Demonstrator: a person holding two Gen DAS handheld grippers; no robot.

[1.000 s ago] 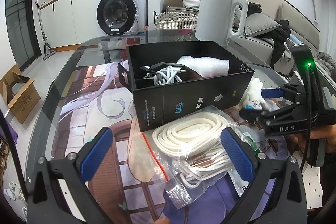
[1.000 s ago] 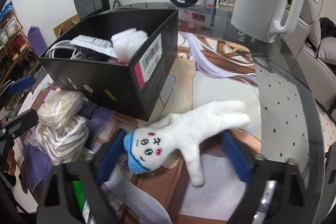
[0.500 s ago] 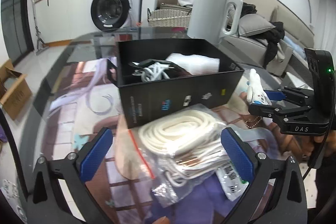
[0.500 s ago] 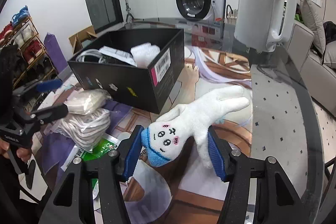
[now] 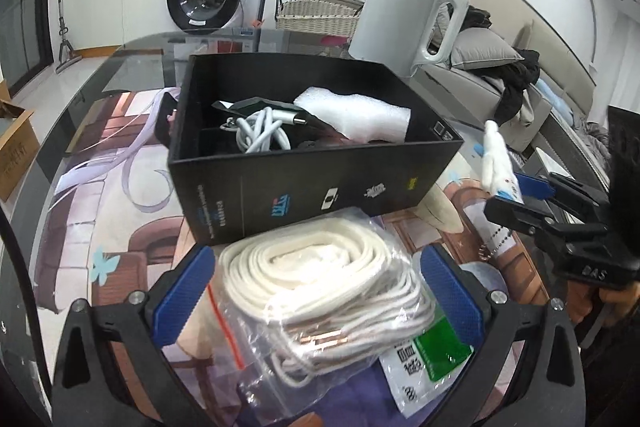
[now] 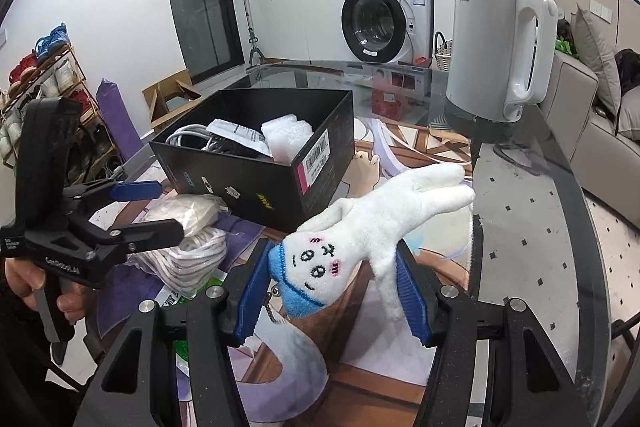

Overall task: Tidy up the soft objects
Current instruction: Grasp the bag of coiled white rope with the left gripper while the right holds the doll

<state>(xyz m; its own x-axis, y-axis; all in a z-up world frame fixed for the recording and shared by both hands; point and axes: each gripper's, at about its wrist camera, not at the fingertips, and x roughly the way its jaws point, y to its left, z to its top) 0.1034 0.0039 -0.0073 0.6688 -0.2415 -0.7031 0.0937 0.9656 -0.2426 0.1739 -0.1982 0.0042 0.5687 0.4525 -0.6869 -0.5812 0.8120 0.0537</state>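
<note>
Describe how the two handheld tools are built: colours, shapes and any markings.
Both are black plastic frames with silver bolts at the joints. The left tool has two long fingers lined with ribbed blue pads; pale lettering runs along its body and it has a black pistol-style handle. The right tool has the same blue pads, and its side reads "DAS".

White plush toy (image 6: 360,239) clamped in right hand-held gripper (image 6: 332,291), black box (image 6: 256,163) behind, kettle (image 6: 496,51) beyond

White plush toy (image 6: 372,231) with blue cap, lifted and tilted, beside the black box (image 6: 256,163).
</note>
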